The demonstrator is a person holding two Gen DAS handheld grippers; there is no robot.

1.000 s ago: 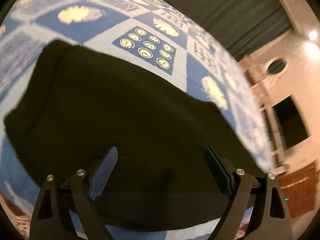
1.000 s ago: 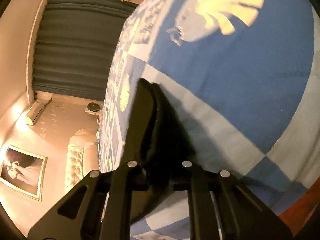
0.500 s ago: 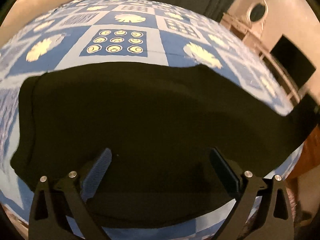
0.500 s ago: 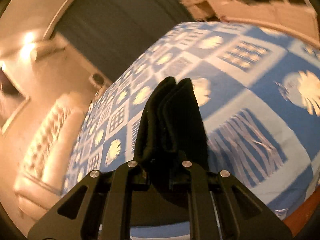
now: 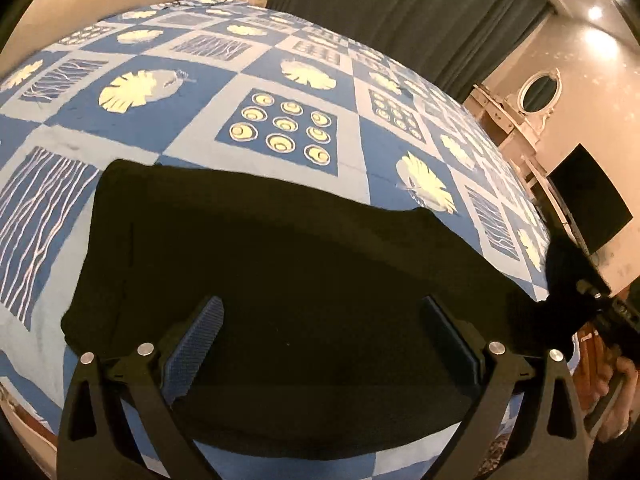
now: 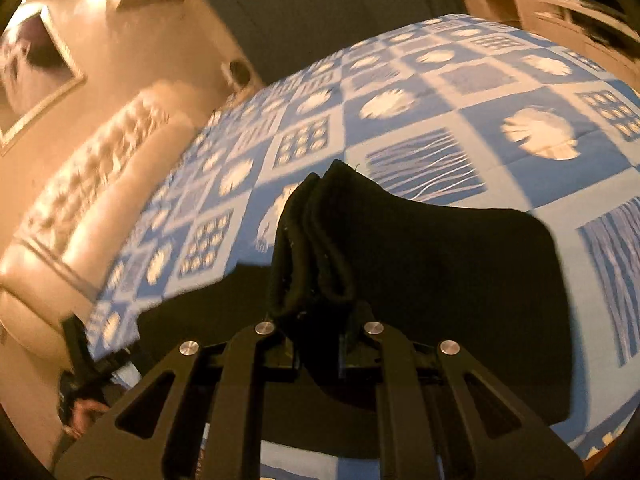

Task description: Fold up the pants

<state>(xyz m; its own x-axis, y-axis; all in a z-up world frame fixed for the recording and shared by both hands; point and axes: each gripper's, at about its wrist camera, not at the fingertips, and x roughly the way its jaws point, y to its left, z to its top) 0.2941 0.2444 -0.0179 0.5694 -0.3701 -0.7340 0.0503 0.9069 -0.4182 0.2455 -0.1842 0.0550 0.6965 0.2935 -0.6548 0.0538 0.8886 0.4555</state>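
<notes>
Black pants (image 5: 280, 264) lie spread across a blue patterned bedspread (image 5: 280, 76). My left gripper (image 5: 320, 332) hovers just above their near part, jaws wide open, nothing pinched between the blue pads (image 5: 196, 344). At the right edge of the left wrist view my right gripper (image 5: 588, 292) holds one end of the pants lifted off the bed. In the right wrist view that gripper (image 6: 318, 312) is shut on a bunched, doubled-over edge of the pants (image 6: 440, 280), which stands up between its fingers. The rest of the cloth drapes down onto the bed.
A padded cream headboard (image 6: 80, 200) and a framed picture (image 6: 32, 64) are on the left in the right wrist view. Dark curtains (image 5: 420, 8), a white dresser with an oval mirror (image 5: 538, 88) and a dark screen (image 5: 588, 200) stand beyond the bed. A hand (image 5: 612, 392) shows at the right.
My right gripper has swung across and up over the bed with the pants end held, rolling as it went. The left gripper's jaws have widened and it has lifted a little.
</notes>
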